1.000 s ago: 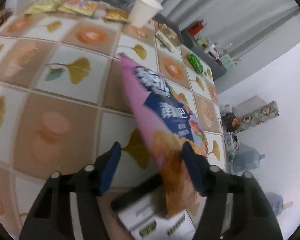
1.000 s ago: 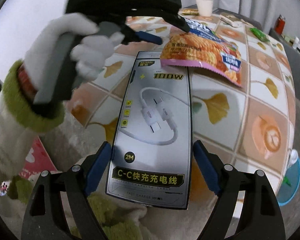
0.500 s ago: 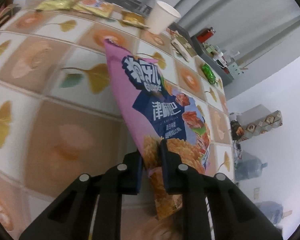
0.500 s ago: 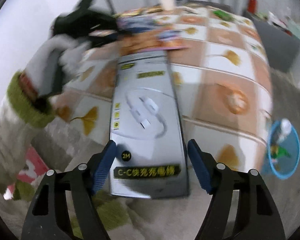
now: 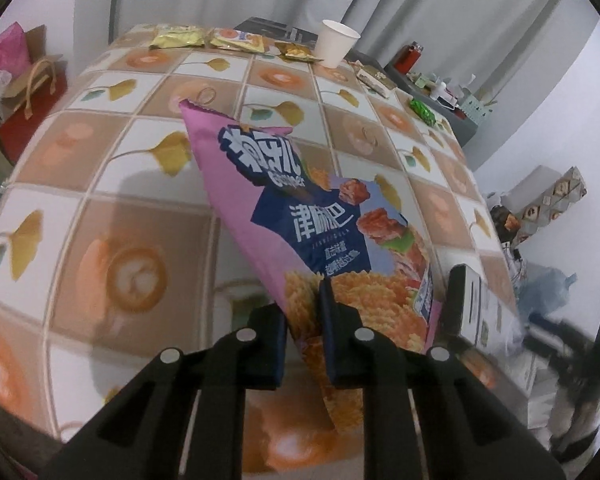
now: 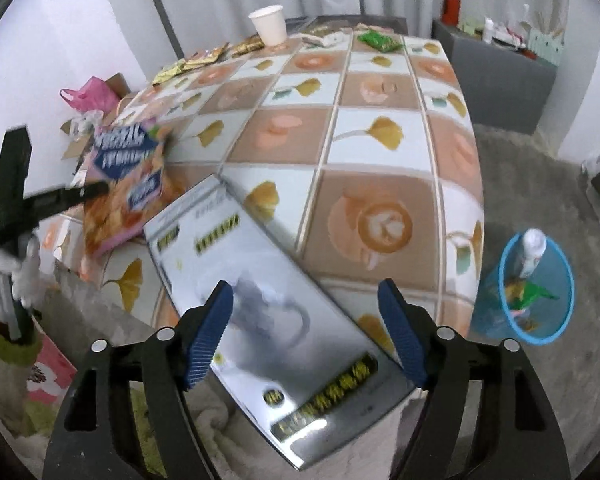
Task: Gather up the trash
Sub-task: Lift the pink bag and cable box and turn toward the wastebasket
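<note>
A pink snack bag [image 5: 284, 208] hangs tilted over the tiled table [image 5: 112, 208], and my left gripper [image 5: 304, 332] is shut on its lower edge. The right wrist view shows the same bag [image 6: 128, 184] at the table's left corner, held by a gloved hand. A silver cable box [image 6: 268, 312] lies skewed between the fingers of my right gripper [image 6: 304, 336], jutting past the table's near edge. Its jaws are opening, with both pads still against the box's sides. From the left wrist view the box [image 5: 474, 308] shows edge-on at the right.
A blue waste basket [image 6: 556, 320] with a bottle and wrappers stands on the grey carpet, right of the table. A paper cup [image 6: 269, 24], a green wrapper [image 6: 380, 42] and several snack packets [image 5: 204, 38] lie at the table's far end. Bags sit on the floor at left.
My left gripper closed on the snack bag and carried it off the box toward the left. The box turned askew between my right fingers, and that view swung toward the basket.
</note>
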### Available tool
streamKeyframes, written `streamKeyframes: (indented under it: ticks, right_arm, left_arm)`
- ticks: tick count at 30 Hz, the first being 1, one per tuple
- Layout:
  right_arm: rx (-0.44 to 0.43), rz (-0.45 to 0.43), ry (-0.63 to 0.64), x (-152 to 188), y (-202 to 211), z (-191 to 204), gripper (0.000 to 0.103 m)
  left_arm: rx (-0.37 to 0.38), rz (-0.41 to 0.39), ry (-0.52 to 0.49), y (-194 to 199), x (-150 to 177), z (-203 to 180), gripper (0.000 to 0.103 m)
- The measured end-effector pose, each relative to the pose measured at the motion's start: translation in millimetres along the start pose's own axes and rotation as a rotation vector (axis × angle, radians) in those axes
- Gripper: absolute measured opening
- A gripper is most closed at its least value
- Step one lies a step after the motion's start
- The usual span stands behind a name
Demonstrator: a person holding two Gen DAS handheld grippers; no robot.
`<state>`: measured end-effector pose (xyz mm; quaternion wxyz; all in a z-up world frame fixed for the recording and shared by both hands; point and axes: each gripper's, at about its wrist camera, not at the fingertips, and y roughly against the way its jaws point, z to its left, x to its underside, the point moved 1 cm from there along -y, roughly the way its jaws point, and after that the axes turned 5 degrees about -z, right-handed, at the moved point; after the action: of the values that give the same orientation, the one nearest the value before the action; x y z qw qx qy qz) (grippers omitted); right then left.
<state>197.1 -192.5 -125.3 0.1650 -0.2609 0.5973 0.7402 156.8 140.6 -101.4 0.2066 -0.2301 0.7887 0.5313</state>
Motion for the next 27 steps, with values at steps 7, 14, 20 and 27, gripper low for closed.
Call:
streamKeyframes:
  ticks: [7,14,20,27]
  right_arm:
    - [-0.021,-0.002,0.258,-9,-15,34,0.087]
    - [-0.056,0.038,0.444,-2,-21,54,0.089]
    - [-0.100,0.076,0.535,1,-23,64,0.089]
    - [-0.066,0.121,0.566,2,-43,66,0.089]
  left_arm:
    - [-0.021,-0.031,-0.001,1,11,-7,0.014]
    - [-0.050,-0.057,-0.037,4,9,-15,0.014]
    - [-0.079,-0.077,-0.066,5,11,-22,0.014]
    - [-0.107,-0.097,-0.099,9,12,-25,0.014]
